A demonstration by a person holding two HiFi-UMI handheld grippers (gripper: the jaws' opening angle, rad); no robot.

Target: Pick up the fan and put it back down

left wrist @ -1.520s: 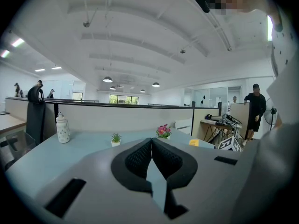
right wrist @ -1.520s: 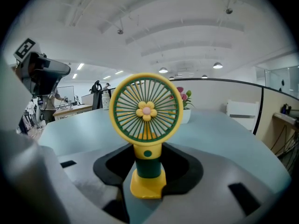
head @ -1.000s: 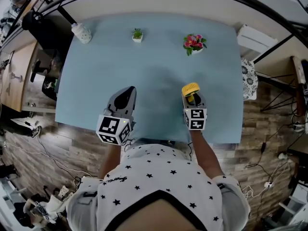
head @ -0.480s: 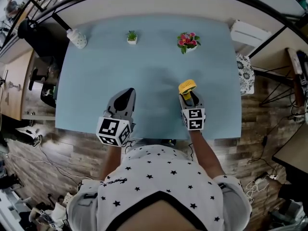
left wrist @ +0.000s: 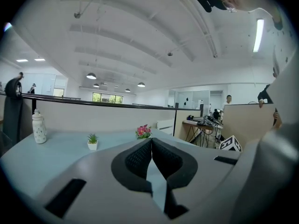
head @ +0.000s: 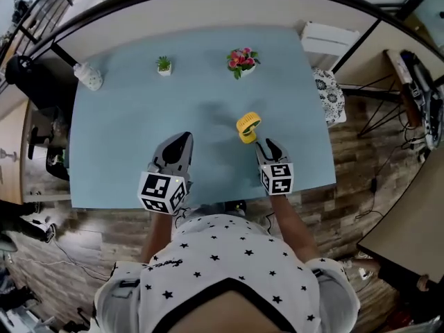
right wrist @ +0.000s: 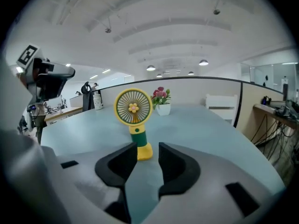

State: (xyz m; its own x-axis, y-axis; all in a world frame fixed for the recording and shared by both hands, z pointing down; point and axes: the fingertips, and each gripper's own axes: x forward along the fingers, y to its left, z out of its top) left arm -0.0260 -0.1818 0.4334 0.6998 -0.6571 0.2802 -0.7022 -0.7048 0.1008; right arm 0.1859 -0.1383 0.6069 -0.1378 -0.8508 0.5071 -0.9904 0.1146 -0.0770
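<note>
A small yellow and green fan [head: 248,125] stands upright on the light blue table [head: 125,130]. In the right gripper view the fan [right wrist: 133,107] faces me, its base just beyond the jaw tips. My right gripper [head: 267,146] sits close behind it, nearer the person, open and holding nothing. Its jaws [right wrist: 144,149] have just been closing a little, with nothing pressed between them. My left gripper [head: 182,139] hovers over the table's near left part. Its pads [left wrist: 140,155] meet at the tips, and it is shut on nothing.
At the table's far side stand a small green plant [head: 164,64], a pot of pink flowers [head: 242,59] and a white bottle [head: 87,75]. A partition wall runs behind them. The table's front edge [head: 208,201] lies just under both grippers.
The right gripper held the fan between its jaws before. It has now drawn back toward the person, leaving the fan standing free on the table. The left gripper shifted only slightly.
</note>
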